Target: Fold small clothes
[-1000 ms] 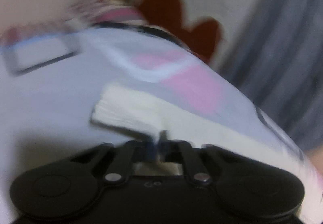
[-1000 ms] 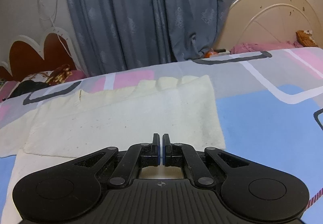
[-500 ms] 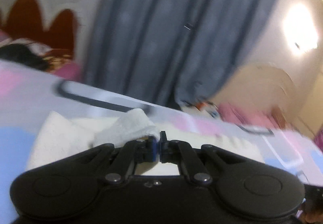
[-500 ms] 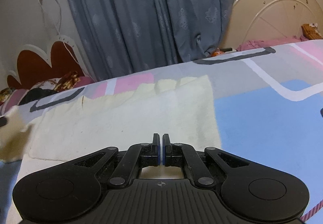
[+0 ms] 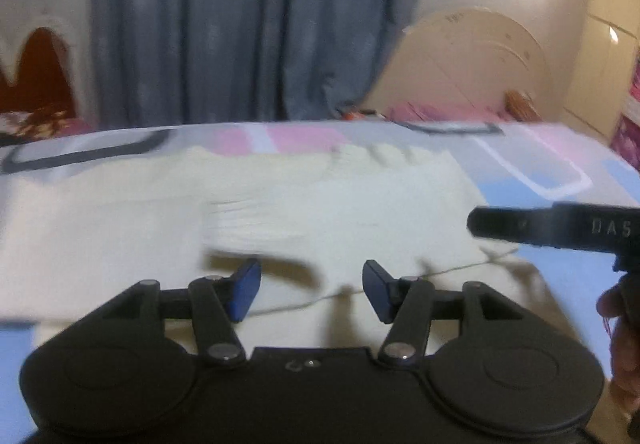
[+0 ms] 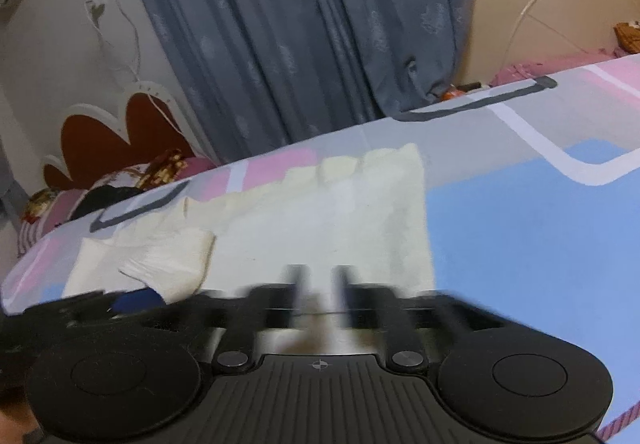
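Observation:
A cream knitted garment (image 5: 360, 203) (image 6: 320, 211) lies flat on the patterned bed sheet (image 5: 560, 284) (image 6: 520, 228). Its sleeve (image 5: 260, 219) (image 6: 176, 260) lies folded over the body, just beyond my left gripper (image 5: 312, 286). That gripper's jaws are opening, blue pads (image 5: 244, 290) apart, with nothing pinched between them. My right gripper (image 6: 320, 292) hovers over the garment's near edge, blurred. Its jaws are opening too, and only cloth lying below shows through the gap. Each gripper shows at the edge of the other's view: the right gripper (image 5: 560, 228), the left gripper (image 6: 132, 300).
Grey-blue curtains (image 6: 300, 43) hang behind the bed. A brown scalloped headboard (image 6: 120, 139) with pillows (image 6: 80, 199) stands at the left, and a cream arched headboard (image 6: 560, 11) at the right. A hand (image 5: 624, 348) shows at the right edge.
My left gripper swung right with the sleeve pinched, laid it over the garment's body and let go. My right gripper's jaws, shut before, now stand apart.

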{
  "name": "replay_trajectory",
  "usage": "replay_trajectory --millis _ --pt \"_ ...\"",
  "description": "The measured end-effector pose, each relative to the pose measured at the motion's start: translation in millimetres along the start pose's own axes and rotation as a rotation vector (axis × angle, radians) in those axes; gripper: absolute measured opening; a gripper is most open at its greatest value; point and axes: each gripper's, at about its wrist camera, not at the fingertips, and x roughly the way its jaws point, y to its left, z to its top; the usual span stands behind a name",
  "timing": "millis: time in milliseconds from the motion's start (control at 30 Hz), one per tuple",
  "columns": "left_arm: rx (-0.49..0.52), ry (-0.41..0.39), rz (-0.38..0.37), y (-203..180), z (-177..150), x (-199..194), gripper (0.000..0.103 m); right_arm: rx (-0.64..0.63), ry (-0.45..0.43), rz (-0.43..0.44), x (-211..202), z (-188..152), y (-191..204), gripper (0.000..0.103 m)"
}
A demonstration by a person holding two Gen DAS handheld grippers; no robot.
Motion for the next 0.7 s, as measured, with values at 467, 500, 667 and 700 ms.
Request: replay_trajectory --millis 467,500,667,700 --pt "-0.217 0.040 0.261 113 -23 -35 0.053 -0.541 0.075 0.079 65 -34 137 0.052" --pt "-0.213 0.043 0.261 111 -18 -28 0.053 -0.602 0.070 0.055 71 -38 146 0.052" --pt "-0.206 0.029 0.259 114 -14 -24 0.052 -0.718 0.091 -0.004 92 -42 153 0.001" --pt "-0.211 0.028 0.257 115 -13 -22 0.052 -0.673 0.066 0.000 87 -34 147 0.001"
